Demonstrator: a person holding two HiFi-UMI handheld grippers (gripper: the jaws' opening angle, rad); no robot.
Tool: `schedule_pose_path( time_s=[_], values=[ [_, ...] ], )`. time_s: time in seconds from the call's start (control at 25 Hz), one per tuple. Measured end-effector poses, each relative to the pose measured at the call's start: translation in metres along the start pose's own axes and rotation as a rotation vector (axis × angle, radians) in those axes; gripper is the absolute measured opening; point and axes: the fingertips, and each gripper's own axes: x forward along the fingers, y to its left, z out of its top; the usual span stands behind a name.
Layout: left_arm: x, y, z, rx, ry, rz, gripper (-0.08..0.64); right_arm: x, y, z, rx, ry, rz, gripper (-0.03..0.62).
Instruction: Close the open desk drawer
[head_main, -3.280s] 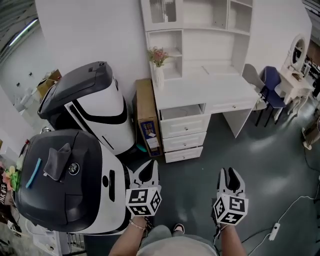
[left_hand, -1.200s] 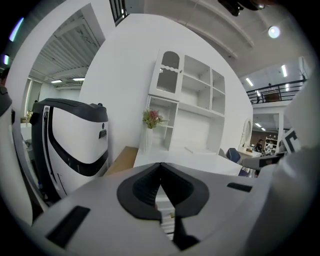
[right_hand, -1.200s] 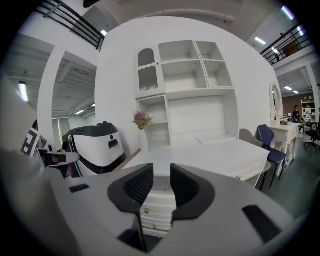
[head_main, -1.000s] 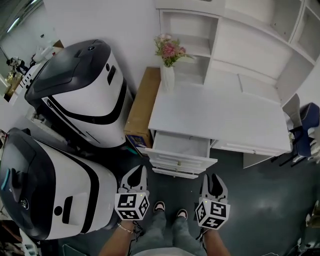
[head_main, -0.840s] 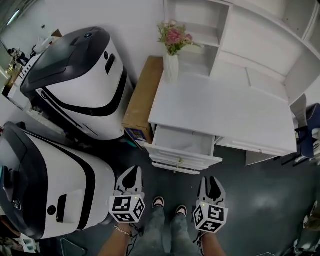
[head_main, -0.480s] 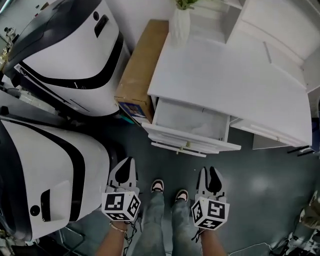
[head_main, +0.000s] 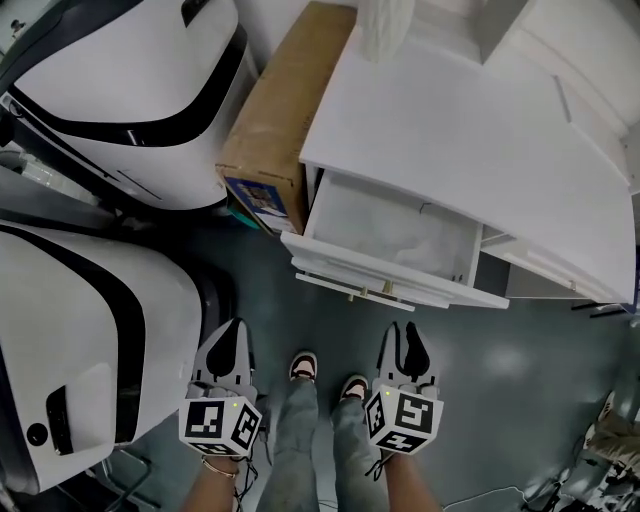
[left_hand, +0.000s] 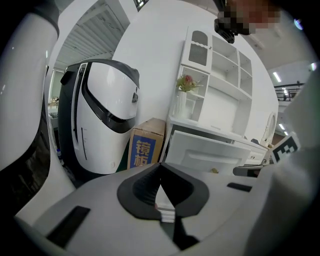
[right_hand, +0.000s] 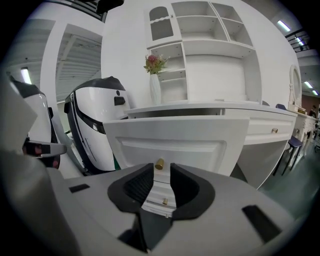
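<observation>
Left gripper (head_main: 228, 335): jaw tips pressed together, nothing between them. Right gripper (head_main: 404, 332): jaws a narrow gap apart, gripping nothing. Both are held low over the floor, well short of the desk, one either side of the person's legs.

Right gripper view: the small brass drawer knob (right_hand: 159, 164) shows through the gap between the jaws, beyond the tips, not touched.

White wooden top drawer (head_main: 392, 232): pulled out from under the front edge of the white desk top (head_main: 470, 150), at its left end. Inside looks bare and white. Its panelled front (head_main: 385, 283) faces the person.

Count, drawers: one open; below it the right gripper view shows a lower drawer front with its own brass knob (right_hand: 164, 201).

Desk: one white vase (head_main: 386, 25) at the back-left corner of the top; the right gripper view shows pink flowers (right_hand: 153, 62) in it. White open shelving (right_hand: 210, 35) rises behind the top.

One brown cardboard box (head_main: 275, 110) stands against the desk's left side, blue label on its near end.

Two large white-and-black rounded machines (head_main: 110, 80) (head_main: 80, 350) left of the box.

Floor (head_main: 520, 380): dark grey, glossy. Two shoes (head_main: 303, 365) between the grippers. White walls; ceiling lights show in the gripper views.
</observation>
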Motion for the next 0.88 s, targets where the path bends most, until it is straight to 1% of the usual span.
schedule_pose_path(
  time_s=[0.28, 0.44, 0.72, 0.88],
  values=[
    [0.019, 0.013, -0.015, -0.029, 0.0, 0.011, 0.014, 0.038, 0.007, -0.011, -0.019, -0.003, -0.002, 0.112],
    [0.025, 0.024, -0.021, -0.032, 0.001, 0.02, 0.014, 0.053, 0.011, -0.014, -0.036, -0.004, -0.004, 0.111],
    [0.026, 0.042, -0.033, -0.05, 0.016, 0.049, 0.014, 0.07, 0.009, -0.016, -0.045, -0.003, -0.042, 0.106],
    [0.027, 0.049, -0.038, -0.052, 0.025, 0.056, 0.014, 0.074, 0.009, -0.016, -0.035, -0.008, -0.06, 0.092]
  ],
)
